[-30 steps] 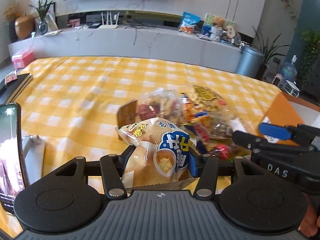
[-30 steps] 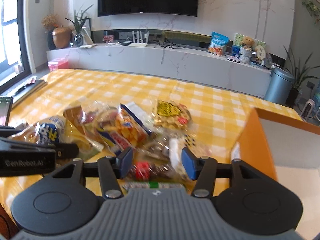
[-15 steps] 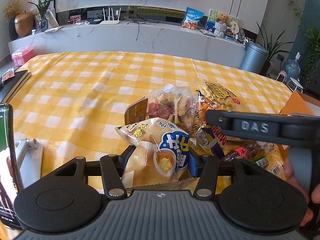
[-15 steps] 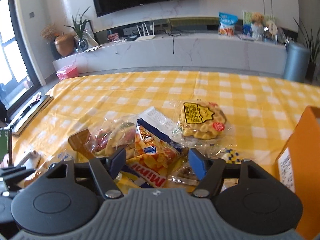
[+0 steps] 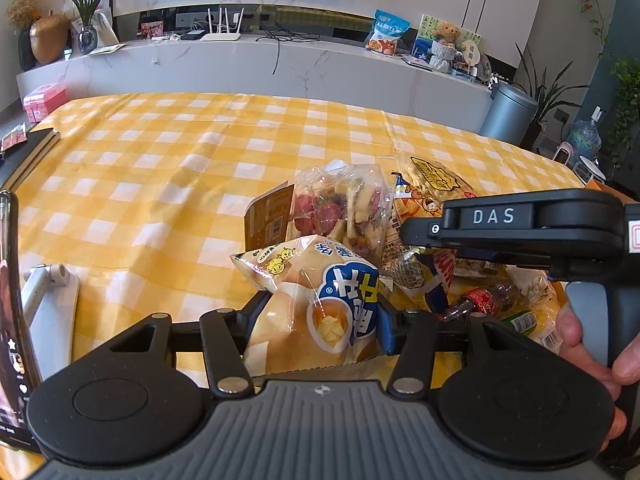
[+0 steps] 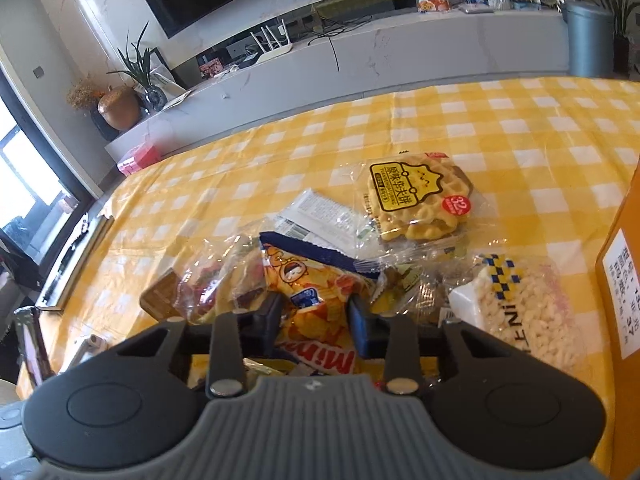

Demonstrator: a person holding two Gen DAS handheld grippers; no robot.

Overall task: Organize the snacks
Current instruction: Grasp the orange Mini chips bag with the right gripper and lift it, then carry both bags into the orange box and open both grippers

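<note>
While both grippers grip bags, snacks sit piled on checked cloth [image 5: 160,184].
L gripper [image 5: 316,320] clamps bread bag [image 5: 320,300]; R gripper [image 6: 314,316] pinches chip bag [image 6: 316,296].

The surface [image 5: 168,184] is wearing a yellow-and-white checked cloth. The bread bag [image 5: 320,304] is showing a blue-and-white logo with yellow chicks. The chip bag [image 6: 312,292] is glowing orange under a navy edge. The waffle pack [image 6: 416,200] is displaying a yellow-and-black label.
</note>
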